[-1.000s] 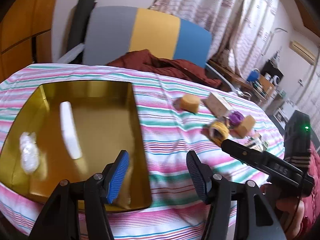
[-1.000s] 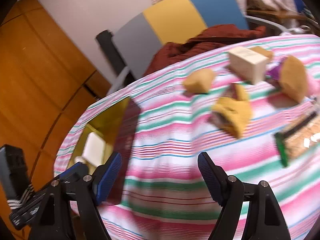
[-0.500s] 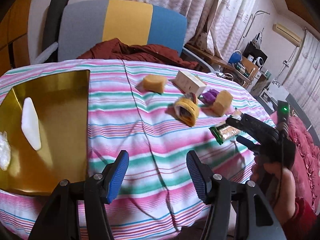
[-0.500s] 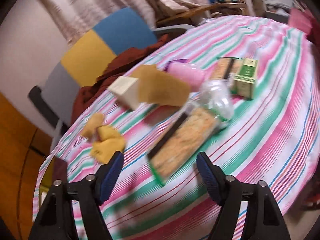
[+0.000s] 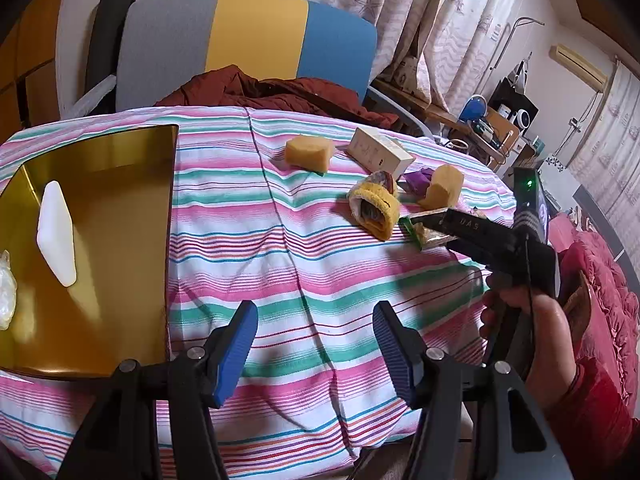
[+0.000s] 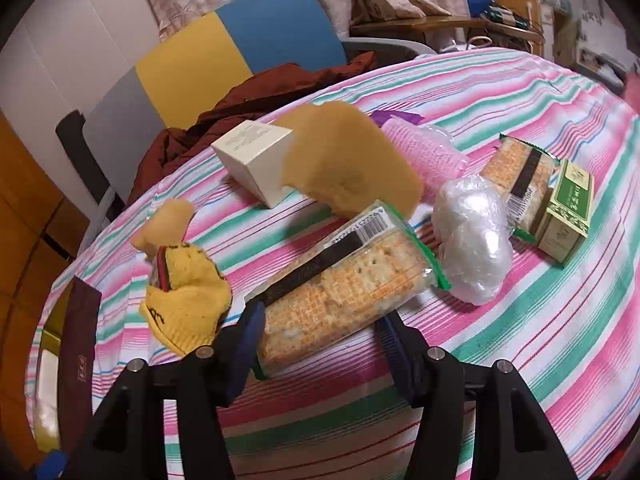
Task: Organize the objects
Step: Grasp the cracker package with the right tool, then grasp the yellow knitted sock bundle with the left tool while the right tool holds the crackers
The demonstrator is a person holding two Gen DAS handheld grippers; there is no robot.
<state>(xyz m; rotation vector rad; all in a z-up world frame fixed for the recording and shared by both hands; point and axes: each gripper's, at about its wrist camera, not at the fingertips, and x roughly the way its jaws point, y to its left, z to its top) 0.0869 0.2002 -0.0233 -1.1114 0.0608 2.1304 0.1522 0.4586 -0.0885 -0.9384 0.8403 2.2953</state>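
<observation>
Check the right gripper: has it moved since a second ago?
Yes. The right gripper has left the gold tray's side and crossed the striped tablecloth to the cracker packet, which now sits between its closing jaws.

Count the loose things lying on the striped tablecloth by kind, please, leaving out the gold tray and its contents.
Cracker packs: 2
Yellow sponges: 2
Boxes, white and green: 2
Yellow knit roll: 1
Pink-and-purple roll: 1
Clear plastic bundle: 1
Total: 9
</observation>
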